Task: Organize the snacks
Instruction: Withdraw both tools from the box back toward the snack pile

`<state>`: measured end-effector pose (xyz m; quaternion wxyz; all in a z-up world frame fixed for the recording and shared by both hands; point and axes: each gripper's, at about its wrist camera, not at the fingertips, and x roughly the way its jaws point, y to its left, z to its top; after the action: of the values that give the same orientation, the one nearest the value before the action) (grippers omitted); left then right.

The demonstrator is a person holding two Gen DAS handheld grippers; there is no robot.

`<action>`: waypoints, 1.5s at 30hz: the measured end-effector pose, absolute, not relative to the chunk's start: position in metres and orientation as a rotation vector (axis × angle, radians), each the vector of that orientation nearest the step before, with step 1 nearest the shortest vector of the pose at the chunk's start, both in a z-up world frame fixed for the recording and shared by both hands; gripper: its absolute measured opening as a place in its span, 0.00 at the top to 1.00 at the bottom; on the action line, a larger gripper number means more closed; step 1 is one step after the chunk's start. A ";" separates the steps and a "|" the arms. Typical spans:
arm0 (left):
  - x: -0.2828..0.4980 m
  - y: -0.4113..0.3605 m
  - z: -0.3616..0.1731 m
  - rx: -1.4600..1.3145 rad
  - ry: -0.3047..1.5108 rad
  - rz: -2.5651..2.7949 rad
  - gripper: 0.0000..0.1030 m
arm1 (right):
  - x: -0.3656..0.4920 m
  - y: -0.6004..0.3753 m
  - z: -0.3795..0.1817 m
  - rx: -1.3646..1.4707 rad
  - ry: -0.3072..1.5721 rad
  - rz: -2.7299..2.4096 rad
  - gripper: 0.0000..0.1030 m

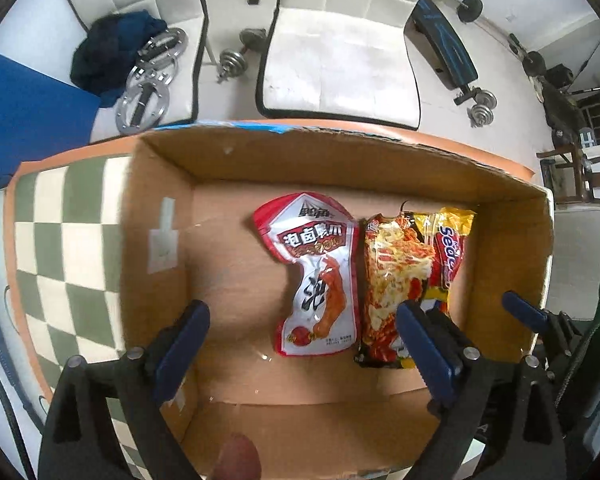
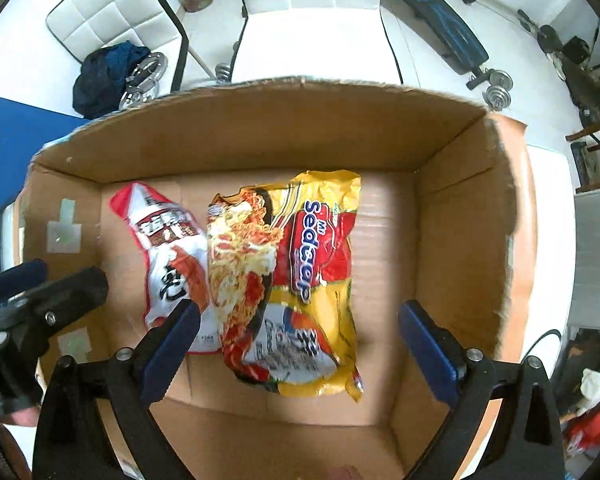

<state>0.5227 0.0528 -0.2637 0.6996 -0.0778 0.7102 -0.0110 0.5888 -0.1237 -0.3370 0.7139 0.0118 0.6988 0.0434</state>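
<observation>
Inside cardboard box point(image 2: 260, 140), "Sedaap" noodle packet point(image 2: 316, 280), possibly chicken-feet pouch point(image 1: 316, 276)

Both views are lit by bright daylight. The white chairs point(image 2: 312, 8) are blown out in the right wrist view. Glare is seen on the noodle packet point(image 2: 300, 280) and red-white pouch point(image 1: 316, 276). Soft shadows are cast inside the cardboard box point(image 1: 300, 156). Heavy fisheye bending and black vignette are seen at the edges; motion blur is noted on the box's right wall.
</observation>
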 end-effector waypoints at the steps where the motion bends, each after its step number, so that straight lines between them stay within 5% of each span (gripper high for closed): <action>1: 0.520 0.054 -0.260 -0.166 1.574 -0.018 0.07 | 0.586 -0.124 -0.332 0.024 1.543 0.100 0.02; 34: 0.336 0.060 -0.116 -0.083 1.122 0.017 0.07 | 0.395 -0.144 -0.165 0.038 1.199 0.098 0.01; 45: 0.281 0.081 -0.135 -0.160 1.158 -0.037 0.07 | 0.329 -0.143 -0.170 0.145 1.218 0.092 0.01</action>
<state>0.2807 0.0811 -0.1349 0.8338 -0.0753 0.5466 -0.0175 0.3294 -0.1430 -0.1699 0.8167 0.0681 0.5714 0.0433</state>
